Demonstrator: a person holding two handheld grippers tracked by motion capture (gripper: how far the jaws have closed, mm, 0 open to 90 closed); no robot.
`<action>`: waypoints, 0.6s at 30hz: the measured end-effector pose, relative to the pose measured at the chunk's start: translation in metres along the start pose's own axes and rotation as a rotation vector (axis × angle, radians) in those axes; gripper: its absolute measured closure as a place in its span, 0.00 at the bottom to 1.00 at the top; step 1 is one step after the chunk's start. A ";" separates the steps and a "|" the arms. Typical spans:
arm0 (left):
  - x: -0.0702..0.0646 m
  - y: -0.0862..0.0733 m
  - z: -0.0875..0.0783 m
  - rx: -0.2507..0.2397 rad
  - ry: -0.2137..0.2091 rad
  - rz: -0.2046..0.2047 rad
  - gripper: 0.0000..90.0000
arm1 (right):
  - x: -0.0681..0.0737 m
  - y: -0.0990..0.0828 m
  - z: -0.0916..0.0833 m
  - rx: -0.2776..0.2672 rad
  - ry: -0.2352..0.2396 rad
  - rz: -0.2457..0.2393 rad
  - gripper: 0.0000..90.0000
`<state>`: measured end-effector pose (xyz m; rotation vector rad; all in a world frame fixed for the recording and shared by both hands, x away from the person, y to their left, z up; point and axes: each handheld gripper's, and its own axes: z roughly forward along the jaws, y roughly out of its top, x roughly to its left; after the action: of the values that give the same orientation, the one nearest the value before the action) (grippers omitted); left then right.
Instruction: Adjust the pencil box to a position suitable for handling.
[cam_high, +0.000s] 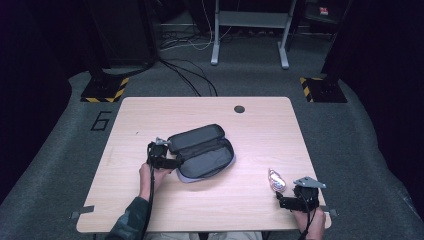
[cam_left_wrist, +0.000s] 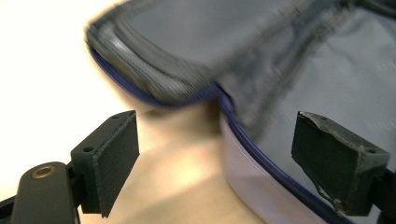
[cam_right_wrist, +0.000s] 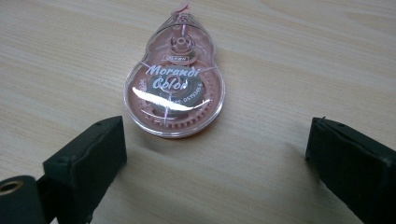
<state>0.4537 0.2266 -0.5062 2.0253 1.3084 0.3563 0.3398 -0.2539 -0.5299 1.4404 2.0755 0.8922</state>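
A dark grey pencil case lies unzipped and open in the middle of the wooden table. My left gripper is at the case's left end. In the left gripper view the case is blurred; its blue-edged rim runs between the wide jaws of the left gripper, and the left pad stands clear of it. A clear pink correction tape roller lies flat near the table's right front. My right gripper sits just behind the roller, which lies ahead of the right gripper, whose jaws are open with bare wood between them.
A round cable hole sits near the table's far edge. Beyond the table are floor cables, a grey desk frame and two black stands with yellow-striped bases.
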 end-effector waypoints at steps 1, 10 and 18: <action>0.000 0.000 0.000 0.000 0.000 0.000 0.19 | 0.000 0.000 0.000 0.000 0.000 0.000 0.05; -0.013 -0.001 0.007 0.022 -0.010 0.022 0.61 | 0.000 0.000 0.000 0.000 -0.001 0.000 0.05; -0.005 0.010 0.013 0.021 -0.016 0.072 0.81 | 0.000 0.000 0.000 -0.002 0.001 0.006 0.06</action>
<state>0.4655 0.2143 -0.5077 2.0923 1.2364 0.3596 0.3396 -0.2539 -0.5300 1.4463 2.0715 0.8967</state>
